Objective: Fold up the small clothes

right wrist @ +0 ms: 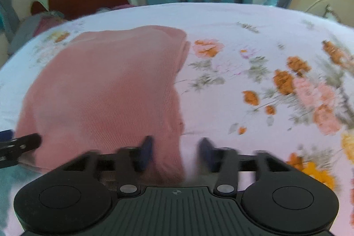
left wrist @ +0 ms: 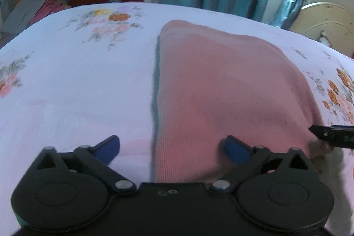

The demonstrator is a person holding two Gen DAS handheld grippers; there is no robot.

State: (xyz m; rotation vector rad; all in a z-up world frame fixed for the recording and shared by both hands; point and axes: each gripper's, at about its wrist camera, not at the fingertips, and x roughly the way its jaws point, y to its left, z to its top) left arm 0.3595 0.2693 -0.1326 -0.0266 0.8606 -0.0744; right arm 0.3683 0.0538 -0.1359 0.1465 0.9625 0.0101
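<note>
The folded pink cloth (left wrist: pixel 221 85) lies flat on the floral sheet (left wrist: pixel 77 85), with the left gripper (left wrist: pixel 169 148) spread wide over its near left edge and the right gripper (right wrist: pixel 176 153) parted at its near right edge, apparently releasing a fold.

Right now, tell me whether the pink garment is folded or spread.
Folded. The pink garment lies compact on the bedsheet, layered edges stacked at its far corner.

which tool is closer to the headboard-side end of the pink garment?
Neither clearly. Left tool straddles the near left edge of the pink garment; right tool straddles its near right edge. Both open, at the near end.
</note>
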